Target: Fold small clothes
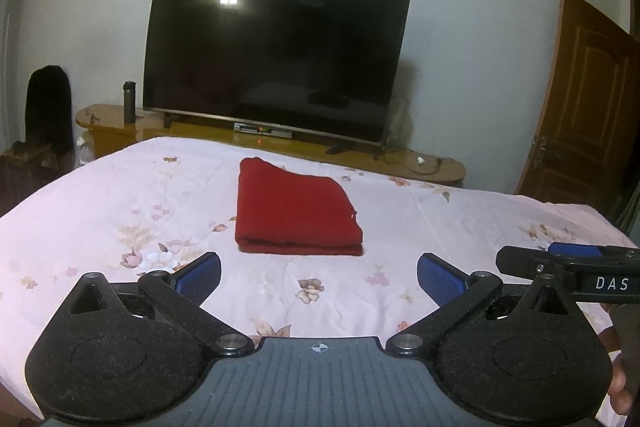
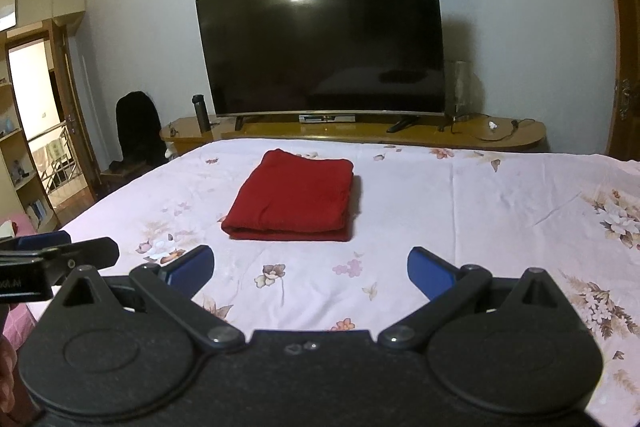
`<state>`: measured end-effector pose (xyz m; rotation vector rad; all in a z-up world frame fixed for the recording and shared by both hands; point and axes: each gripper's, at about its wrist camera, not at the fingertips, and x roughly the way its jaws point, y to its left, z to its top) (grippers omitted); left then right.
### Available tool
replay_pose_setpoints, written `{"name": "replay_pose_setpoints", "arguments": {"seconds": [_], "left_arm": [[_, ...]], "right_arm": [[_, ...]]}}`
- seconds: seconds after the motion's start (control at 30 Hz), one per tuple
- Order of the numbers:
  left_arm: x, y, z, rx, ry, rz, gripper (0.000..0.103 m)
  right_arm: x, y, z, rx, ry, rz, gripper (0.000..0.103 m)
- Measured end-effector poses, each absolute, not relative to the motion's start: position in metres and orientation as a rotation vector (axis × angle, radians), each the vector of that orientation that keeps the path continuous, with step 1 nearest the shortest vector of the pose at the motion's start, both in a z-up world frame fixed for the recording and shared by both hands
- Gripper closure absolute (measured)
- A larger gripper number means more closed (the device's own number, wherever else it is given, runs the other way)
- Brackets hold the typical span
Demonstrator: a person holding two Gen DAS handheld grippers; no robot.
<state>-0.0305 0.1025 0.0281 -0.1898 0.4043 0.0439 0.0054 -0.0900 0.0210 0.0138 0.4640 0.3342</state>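
Note:
A red garment (image 1: 294, 211) lies folded into a flat rectangle on the floral bed sheet (image 1: 120, 203); it also shows in the right wrist view (image 2: 294, 201). My left gripper (image 1: 319, 277) is open and empty, held above the sheet a little short of the garment. My right gripper (image 2: 310, 269) is open and empty too, level with the left one and to its right. Each gripper's side shows at the edge of the other's view, the right gripper (image 1: 568, 267) and the left gripper (image 2: 52, 259).
A large dark TV (image 1: 272, 55) stands on a low wooden stand (image 1: 112, 125) beyond the bed, with a dark flask (image 1: 129, 102) on the stand's left end. A brown door (image 1: 584, 99) is at the right, a dark chair (image 1: 48, 111) at the left.

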Motion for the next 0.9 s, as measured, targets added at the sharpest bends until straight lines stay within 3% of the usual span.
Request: {"name": "replay_pose_setpoints", "arguments": {"seconds": [0.9], "left_arm": [[-0.0248,0.1059,0.0255,-0.176,0.404,0.027,0.0]], "right_arm": [[0.0066,-0.0814,0.0221,0.01,0.453,0.308,0.001]]}}
